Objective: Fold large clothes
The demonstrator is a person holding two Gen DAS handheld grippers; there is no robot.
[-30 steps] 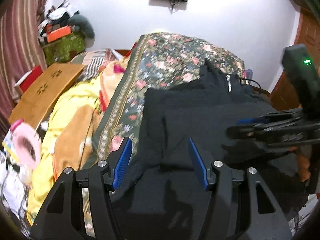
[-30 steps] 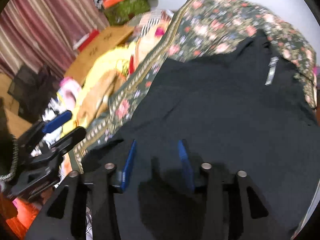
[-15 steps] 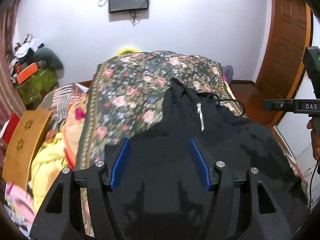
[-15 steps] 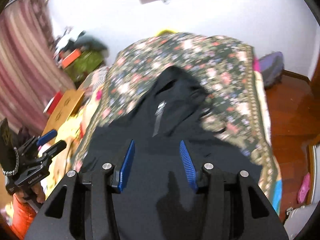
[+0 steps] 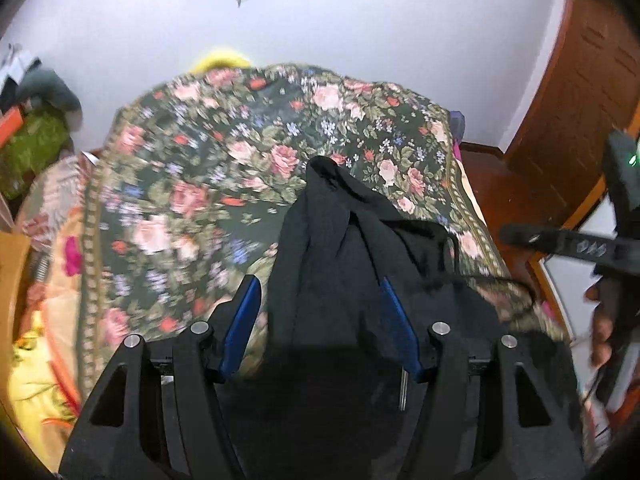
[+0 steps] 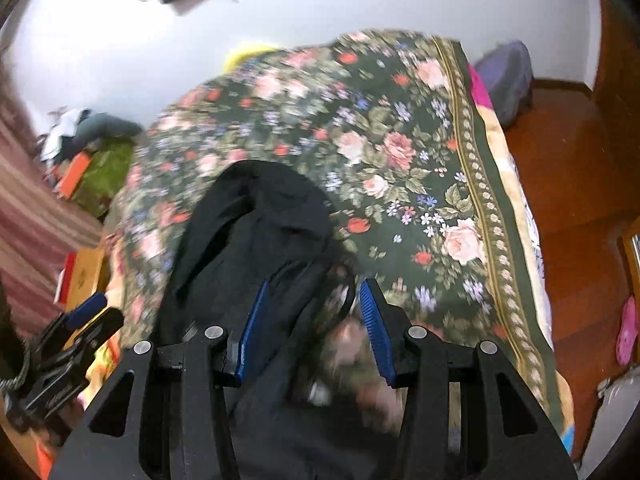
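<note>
Lying on the bed's flowered cover (image 5: pixel 224 184), the black garment (image 5: pixel 344 248) runs from the near edge toward the far wall, its hood end pointing away and a thin black cord (image 5: pixel 486 278) trailing off its right side onto the flowers. The left claw (image 5: pixel 320 324) hangs over the garment with its blue pads (image 5: pixel 240 328) spread apart; black cloth shows in the gap, but neither pad presses on it. The right claw (image 6: pixel 316 328) is likewise spread, over the garment's right edge: its left pad has black cloth behind it, its right pad the flowered cover, and nothing is pinched. This lower part of the right view is blurred. In the left view the right claw's black body shows at the right edge, a hand (image 5: pixel 604 320) under it. In the right view the left claw shows at the lower left. A wooden floor (image 6: pixel 560 184) lies to the right of the bed, a white wall (image 5: pixel 360 20) behind it.
</note>
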